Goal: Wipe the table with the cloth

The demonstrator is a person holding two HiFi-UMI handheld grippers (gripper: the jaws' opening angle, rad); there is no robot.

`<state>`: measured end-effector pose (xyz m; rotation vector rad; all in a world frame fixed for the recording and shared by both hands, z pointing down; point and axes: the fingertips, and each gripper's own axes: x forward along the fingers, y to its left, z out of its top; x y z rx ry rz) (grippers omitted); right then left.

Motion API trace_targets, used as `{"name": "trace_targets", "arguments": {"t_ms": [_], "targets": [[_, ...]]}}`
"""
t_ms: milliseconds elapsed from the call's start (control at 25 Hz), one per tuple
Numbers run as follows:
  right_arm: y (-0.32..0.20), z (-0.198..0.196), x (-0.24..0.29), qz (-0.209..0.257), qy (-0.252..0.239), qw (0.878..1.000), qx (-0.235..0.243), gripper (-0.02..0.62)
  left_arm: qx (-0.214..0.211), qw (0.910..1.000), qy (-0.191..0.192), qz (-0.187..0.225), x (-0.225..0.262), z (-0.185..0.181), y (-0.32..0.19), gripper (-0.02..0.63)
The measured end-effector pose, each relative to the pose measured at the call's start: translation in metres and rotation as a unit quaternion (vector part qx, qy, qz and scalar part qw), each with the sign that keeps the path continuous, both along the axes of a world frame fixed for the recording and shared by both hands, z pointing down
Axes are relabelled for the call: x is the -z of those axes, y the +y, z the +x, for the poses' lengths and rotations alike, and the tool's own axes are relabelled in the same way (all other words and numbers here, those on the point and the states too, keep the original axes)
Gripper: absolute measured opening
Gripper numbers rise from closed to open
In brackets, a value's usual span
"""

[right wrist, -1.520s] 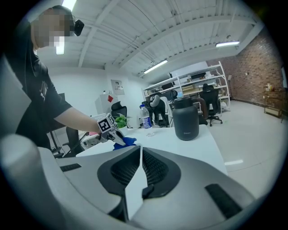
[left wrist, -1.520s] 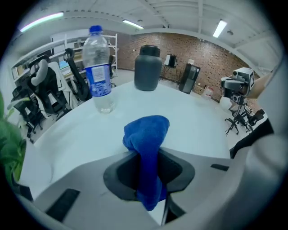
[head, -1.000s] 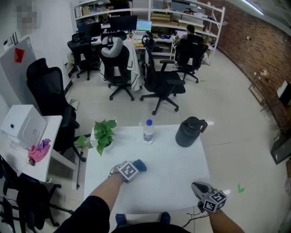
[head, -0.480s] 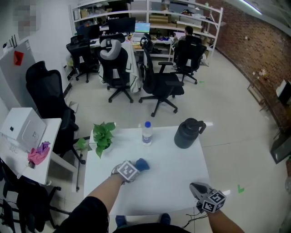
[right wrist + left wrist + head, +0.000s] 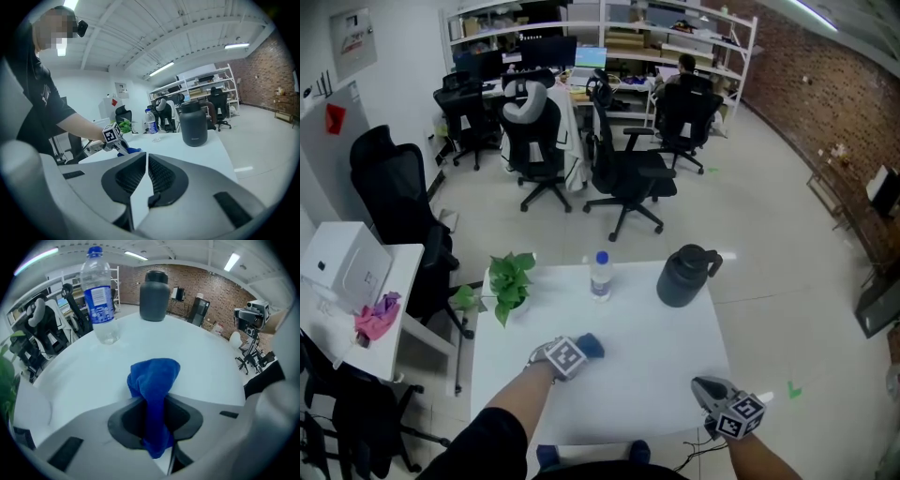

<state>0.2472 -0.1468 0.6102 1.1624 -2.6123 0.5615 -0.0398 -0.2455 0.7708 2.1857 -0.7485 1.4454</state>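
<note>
A blue cloth (image 5: 154, 376) is pinched between the left gripper's (image 5: 151, 416) jaws, its bunched end on the white table (image 5: 215, 366) just ahead. Beyond stand a bottle (image 5: 99, 296) and a dark jug (image 5: 154, 296). The right gripper's (image 5: 145, 176) jaws are pressed together, empty.

The white table (image 5: 656, 384) in the lower centre bears a potted plant (image 5: 508, 279) upper left, a water bottle (image 5: 600, 275) top middle, a dark jug (image 5: 682, 276) upper right and a blue cloth (image 5: 590, 346) centre-left.
</note>
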Motion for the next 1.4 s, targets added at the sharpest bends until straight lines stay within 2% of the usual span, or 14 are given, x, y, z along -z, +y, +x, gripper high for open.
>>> {"name": "trace_targets", "arguments": {"t_ms": [120,200,440,600,800,1000,1160,1280,1400], "targets": [[-0.003,-0.014,-0.003,0.002,-0.001,1.0,0.016,0.031,0.035,0.999,-0.026,-0.015,-0.002,-0.049,0.017,0.077],[-0.004,-0.022,-0.002,0.004,-0.005,1.0,0.024,0.031,0.052,0.9984,-0.021,-0.014,-0.002,-0.07,0.026,0.077],[-0.005,-0.026,0.005,0.011,-0.013,1.0,0.026,0.031,0.096,0.993,0.069,-0.009,0.011,-0.061,0.028,0.075],[-0.011,-0.021,0.012,0.02,-0.009,1.0,0.02,0.031,0.145,0.9815,0.123,0.021,0.039,-0.065,0.028,0.075],[-0.023,-0.023,0.015,0.032,-0.006,0.999,0.023,0.031,0.23,0.96,0.147,0.06,0.057,-0.127,0.048,0.075],[-0.026,-0.035,0.022,0.037,-0.006,0.999,0.035,0.031,0.313,0.9384,0.134,0.059,0.066,-0.195,0.108,0.075],[-0.025,-0.041,0.022,0.036,0.005,0.998,0.045,0.031,0.365,0.9235,0.109,0.049,0.052,-0.241,0.169,0.075],[-0.024,-0.044,0.019,0.034,0.011,0.998,0.047,0.031,0.393,0.915,0.083,0.042,0.034,-0.266,0.196,0.075],[-0.023,-0.046,0.018,0.033,0.017,0.998,0.049,0.031,0.409,0.9106,0.051,0.036,0.015,-0.278,0.209,0.08]]}}
